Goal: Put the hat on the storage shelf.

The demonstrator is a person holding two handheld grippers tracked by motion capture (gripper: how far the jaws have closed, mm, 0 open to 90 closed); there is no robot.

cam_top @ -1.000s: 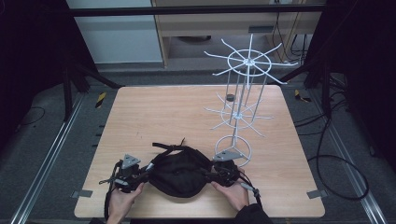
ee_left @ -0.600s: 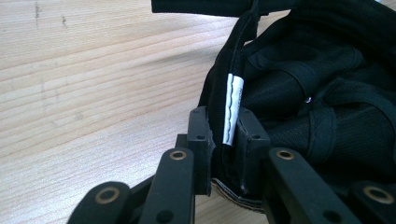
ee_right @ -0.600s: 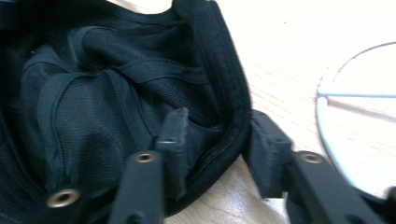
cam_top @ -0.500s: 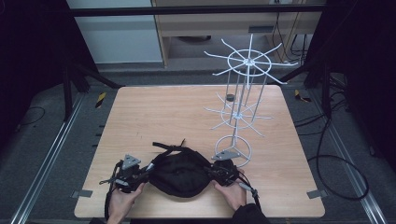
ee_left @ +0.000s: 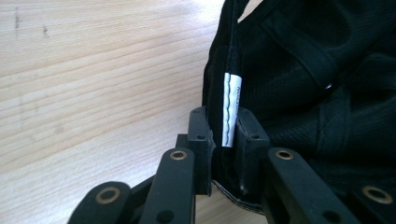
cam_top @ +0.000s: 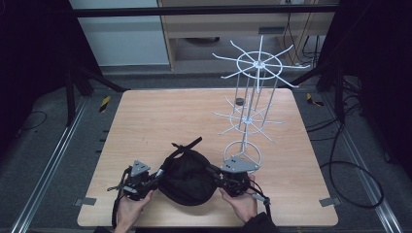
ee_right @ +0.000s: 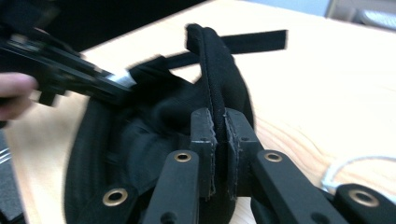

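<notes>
Black cap (cam_top: 187, 177) at the near edge of the wooden surface (cam_top: 160, 121), gripped from both sides. Left gripper (cam_top: 138, 180) fingers (ee_left: 201, 140) pinching the rim beside a white label (ee_left: 231, 112) — right gripper (cam_top: 232, 178) fingers (ee_right: 203, 140) clamped on the opposite edge. White wire rack (cam_top: 252, 97) just beyond the right gripper, a strap (cam_top: 187, 144) sticking out behind the cap.

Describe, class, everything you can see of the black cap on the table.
The black cap lies upside down at the wooden table's near edge, its mesh-lined hollow facing up. A strap sticks out behind it. A white label sits on its rim. The left gripper and right gripper each pinch the rim on opposite sides.
</notes>
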